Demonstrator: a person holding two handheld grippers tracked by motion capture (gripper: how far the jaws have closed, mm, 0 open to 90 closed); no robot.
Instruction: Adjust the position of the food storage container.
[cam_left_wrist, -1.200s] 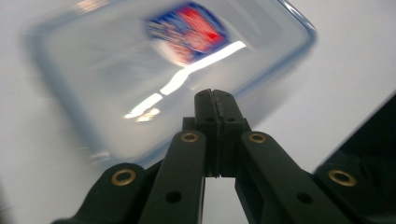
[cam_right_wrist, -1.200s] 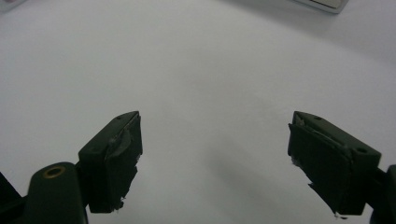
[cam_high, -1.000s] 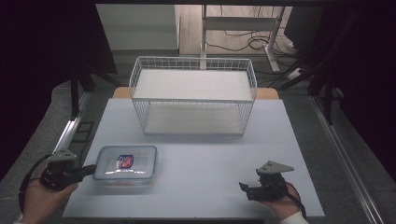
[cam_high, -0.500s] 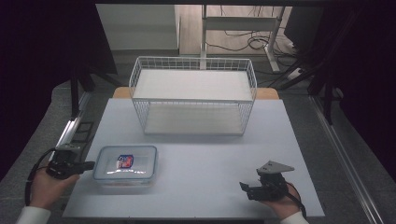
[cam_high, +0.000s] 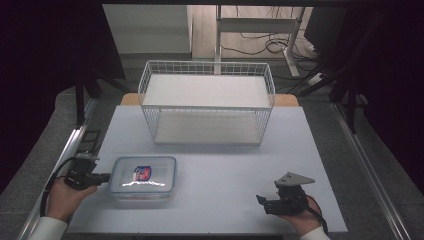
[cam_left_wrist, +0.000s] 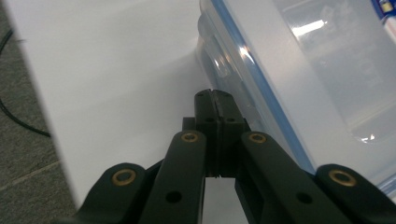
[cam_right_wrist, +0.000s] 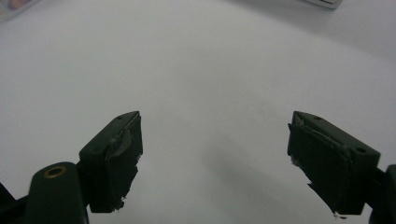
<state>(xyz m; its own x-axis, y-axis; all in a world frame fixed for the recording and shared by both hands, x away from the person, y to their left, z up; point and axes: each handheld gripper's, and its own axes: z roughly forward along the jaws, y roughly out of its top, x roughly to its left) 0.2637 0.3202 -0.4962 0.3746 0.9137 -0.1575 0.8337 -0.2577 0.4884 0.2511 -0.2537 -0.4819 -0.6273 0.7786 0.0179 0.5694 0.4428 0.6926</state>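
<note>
A clear plastic container (cam_high: 143, 177) with a blue-sealed lid and a red and blue label inside lies on the white table (cam_high: 220, 165) at the front left. My left gripper (cam_high: 106, 176) lies level at the container's left end with its jaws shut and nothing between them. In the left gripper view the shut tips (cam_left_wrist: 212, 95) sit right beside the container (cam_left_wrist: 299, 70), under its lid edge; I cannot tell whether they touch. My right gripper (cam_high: 263, 201) rests low at the front right, open (cam_right_wrist: 215, 135) over bare table.
A white wire basket (cam_high: 207, 100) with a white floor stands at the back middle of the table. Dark floor, metal rails and cables surround the table. A desk frame stands behind the basket.
My left hand has shifted slightly right and lower, bringing the shut tips closer against the container's left end. The right hand and the container have stayed put.
</note>
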